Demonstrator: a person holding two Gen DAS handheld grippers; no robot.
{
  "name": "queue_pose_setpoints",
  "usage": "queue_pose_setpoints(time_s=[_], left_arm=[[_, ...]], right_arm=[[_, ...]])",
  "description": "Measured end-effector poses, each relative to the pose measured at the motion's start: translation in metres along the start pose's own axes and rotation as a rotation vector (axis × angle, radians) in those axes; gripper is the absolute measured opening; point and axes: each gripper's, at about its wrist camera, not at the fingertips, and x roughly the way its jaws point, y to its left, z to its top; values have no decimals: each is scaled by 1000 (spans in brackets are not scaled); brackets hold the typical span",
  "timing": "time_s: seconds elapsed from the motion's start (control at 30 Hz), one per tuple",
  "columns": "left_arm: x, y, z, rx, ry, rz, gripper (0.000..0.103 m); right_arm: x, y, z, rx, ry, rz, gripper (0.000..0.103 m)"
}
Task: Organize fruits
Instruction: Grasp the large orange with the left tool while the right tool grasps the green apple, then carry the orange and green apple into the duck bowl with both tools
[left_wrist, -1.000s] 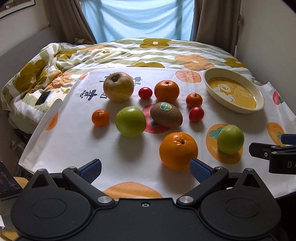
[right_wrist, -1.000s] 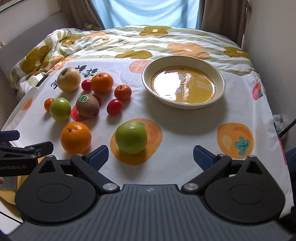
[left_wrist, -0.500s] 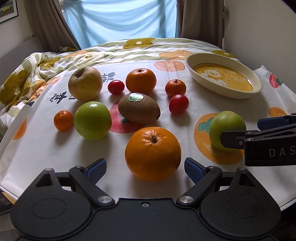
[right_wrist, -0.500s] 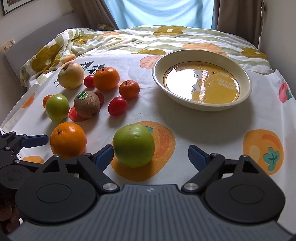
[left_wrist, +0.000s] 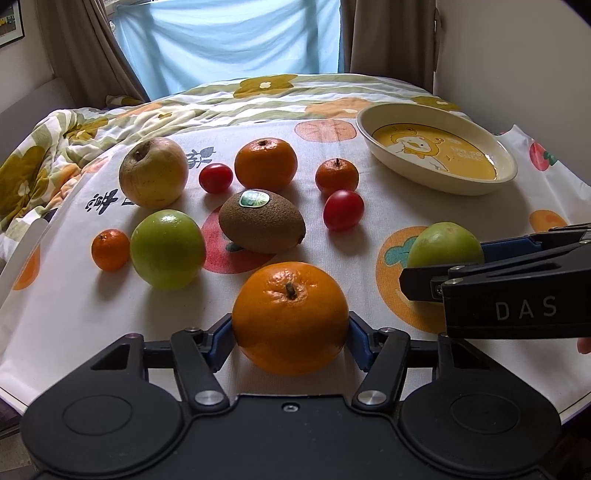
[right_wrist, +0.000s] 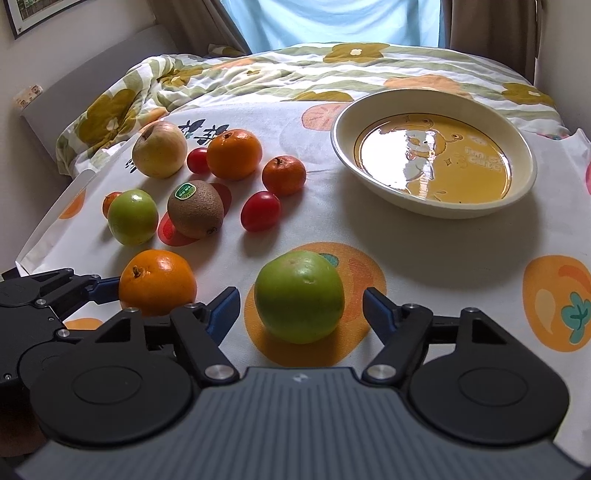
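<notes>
The left gripper (left_wrist: 290, 334) clamps the large orange (left_wrist: 290, 316) between its jaws while the right gripper (right_wrist: 301, 308), jaws open, straddles a green apple (right_wrist: 299, 301), seemingly bound for the bowl (right_wrist: 436, 206).

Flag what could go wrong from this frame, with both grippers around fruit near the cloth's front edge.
1. The left gripper has its pads against the big orange; a round, smooth fruit may squirt forward toward the kiwi.
2. The right gripper is open around the green apple, with gaps on both sides; an off-centre close could roll it.
3. The two grippers sit close together, so lifting together toward the bowl risks a collision.
</notes>
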Motion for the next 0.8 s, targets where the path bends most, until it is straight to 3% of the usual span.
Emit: queue_pose_setpoints(time_s=[0.23, 0.37, 0.6, 0.8], left_arm=[[-3, 1, -2, -14, 6, 10, 66], [-5, 2, -3, -25, 12, 17, 66], [-16, 1, 2, -55, 8, 25, 66], [-41, -7, 20, -83, -18, 36, 66]], right_arm=[[7, 2, 2, -31, 18, 18, 79], [10, 3, 3, -51, 25, 6, 69], [5, -3, 8, -53, 21, 15, 68], [-25, -12, 22, -44, -15, 25, 68]])
